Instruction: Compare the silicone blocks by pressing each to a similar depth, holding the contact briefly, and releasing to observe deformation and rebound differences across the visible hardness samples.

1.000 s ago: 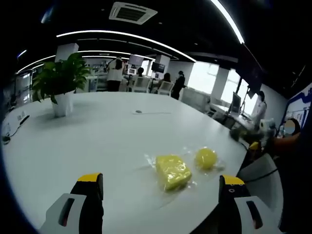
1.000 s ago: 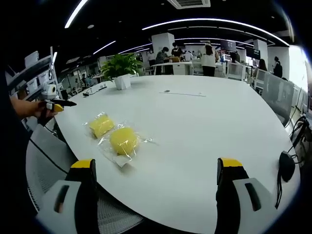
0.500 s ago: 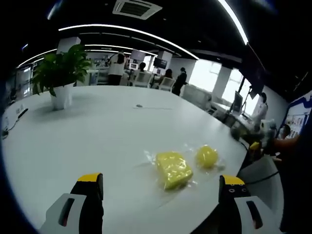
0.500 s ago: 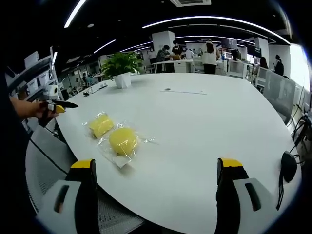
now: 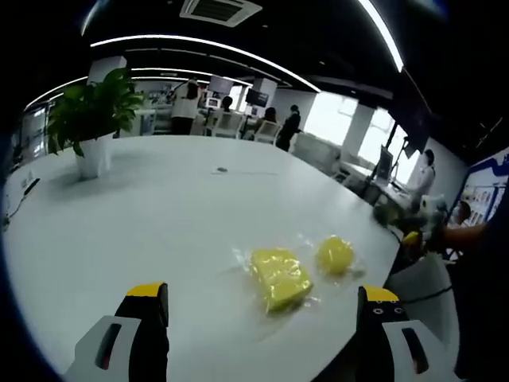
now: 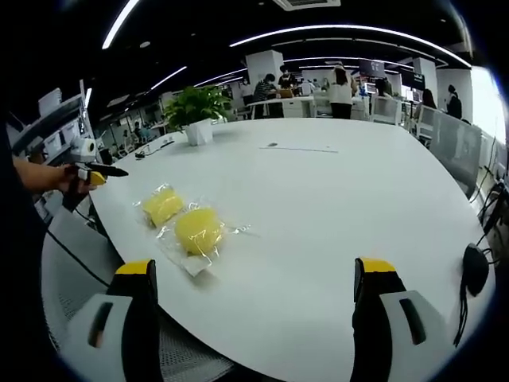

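Fingers of our left gripper (image 5: 262,306) and right gripper (image 6: 254,302) gape wide above the desk (image 6: 334,199), two bagged yellow silicone blocks (image 6: 184,221) untouched.

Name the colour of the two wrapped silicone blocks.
Yellow silicone blocks, clearest in the right gripper view.

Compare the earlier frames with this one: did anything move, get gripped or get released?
Nothing was gripped or released. The yellow rectangular silicone block and the yellow round silicone block lie in their clear wrappers on the white table; only the cameras drifted slightly. Both grippers stay open.
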Available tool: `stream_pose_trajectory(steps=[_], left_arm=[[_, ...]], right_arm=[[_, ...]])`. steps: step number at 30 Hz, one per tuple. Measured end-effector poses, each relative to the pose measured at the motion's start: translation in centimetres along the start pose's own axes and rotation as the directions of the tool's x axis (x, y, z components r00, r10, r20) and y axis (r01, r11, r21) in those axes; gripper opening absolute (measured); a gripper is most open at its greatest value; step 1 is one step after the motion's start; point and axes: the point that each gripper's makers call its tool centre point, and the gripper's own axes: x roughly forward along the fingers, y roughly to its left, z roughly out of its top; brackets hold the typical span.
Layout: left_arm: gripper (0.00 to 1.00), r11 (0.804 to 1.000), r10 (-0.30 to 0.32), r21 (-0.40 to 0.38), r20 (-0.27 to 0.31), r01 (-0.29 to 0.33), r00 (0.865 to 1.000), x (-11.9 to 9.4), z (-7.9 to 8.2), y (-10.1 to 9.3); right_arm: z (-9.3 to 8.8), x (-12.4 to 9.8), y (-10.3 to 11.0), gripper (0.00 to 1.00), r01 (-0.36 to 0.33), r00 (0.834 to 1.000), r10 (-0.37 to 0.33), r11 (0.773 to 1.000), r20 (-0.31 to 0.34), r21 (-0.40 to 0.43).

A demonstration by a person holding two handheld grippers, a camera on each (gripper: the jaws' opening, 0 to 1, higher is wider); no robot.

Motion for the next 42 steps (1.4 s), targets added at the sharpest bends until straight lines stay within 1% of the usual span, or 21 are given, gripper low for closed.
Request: stream_pose_trajectory(steps=[3, 8, 9, 10, 15, 21, 27, 29, 31, 34, 39, 42], left_arm=[[1.00, 1.000, -0.002, -0.001, -0.001, 0.002, 1.000, 0.0, 0.2, 0.0], [1.00, 1.000, -0.003, -0.003, 0.002, 0.003, 1.000, -0.1, 0.4, -0.3], [1.00, 1.000, 0.005, 0.002, 0.003, -0.005, 1.000, -0.1, 0.5, -0.3], [1.00, 1.000, 0.020, 0.016, 0.002, -0.020, 1.000, -0.1, 0.4, -0.1], [1.00, 1.000, 0.013, 0.013, -0.005, -0.013, 1.000, -0.1, 0.0, -0.3], [1.00, 1.000, 0.014, -0.001, -0.009, -0.014, 1.000, -0.4, -0.3, -0.4], [1.00, 1.000, 0.017, -0.017, -0.015, -0.017, 1.000, -0.5, -0.2, -0.2], [1.00, 0.999, 0.013, -0.048, -0.014, -0.013, 1.000, -0.4, 0.0, -0.1], [1.00, 0.995, 0.007, -0.100, 0.000, -0.007, 1.000, -0.3, 0.5, 0.1], [1.00, 0.991, 0.018, -0.136, 0.022, -0.014, 1.000, -0.1, 1.3, 0.9], [1.00, 0.984, 0.011, -0.181, 0.035, -0.004, 0.999, 0.3, 2.3, 1.6], [1.00, 0.983, 0.003, -0.181, 0.032, 0.002, 0.999, 0.8, 3.1, 1.9]], right_arm=[[0.4, -0.1, 0.1, 0.96, 0.003, 1.000, -0.003, 1.000, 0.008, -0.003], [0.6, -0.3, -0.1, 0.96, 0.013, 1.000, -0.013, 1.000, 0.021, -0.007], [0.7, -0.3, -0.2, 0.96, 0.015, 1.000, -0.015, 1.000, 0.024, -0.006], [0.7, -0.3, -0.3, 0.96, 0.018, 0.999, -0.018, 1.000, 0.026, -0.001], [0.9, -0.3, -0.3, 0.97, 0.021, 0.999, -0.021, 1.000, 0.033, 0.001], [1.3, -0.2, -0.2, 0.97, 0.016, 0.999, -0.016, 1.000, 0.035, -0.004], [1.2, 0.0, 0.0, 0.97, 0.007, 0.999, -0.007, 1.000, 0.031, -0.006], [1.2, 0.0, 0.0, 0.97, 0.006, 0.999, -0.006, 1.000, 0.035, 0.002], [1.2, 0.0, 0.0, 0.97, 0.005, 0.999, -0.005, 1.000, 0.034, 0.000], [1.2, 0.0, -0.1, 0.97, 0.007, 0.999, -0.007, 1.000, 0.038, 0.006], [1.1, -0.2, -0.2, 0.96, 0.012, 0.999, -0.012, 1.000, 0.041, 0.012], [1.0, -0.3, -0.5, 0.96, 0.018, 0.999, -0.019, 1.000, 0.043, 0.018]])
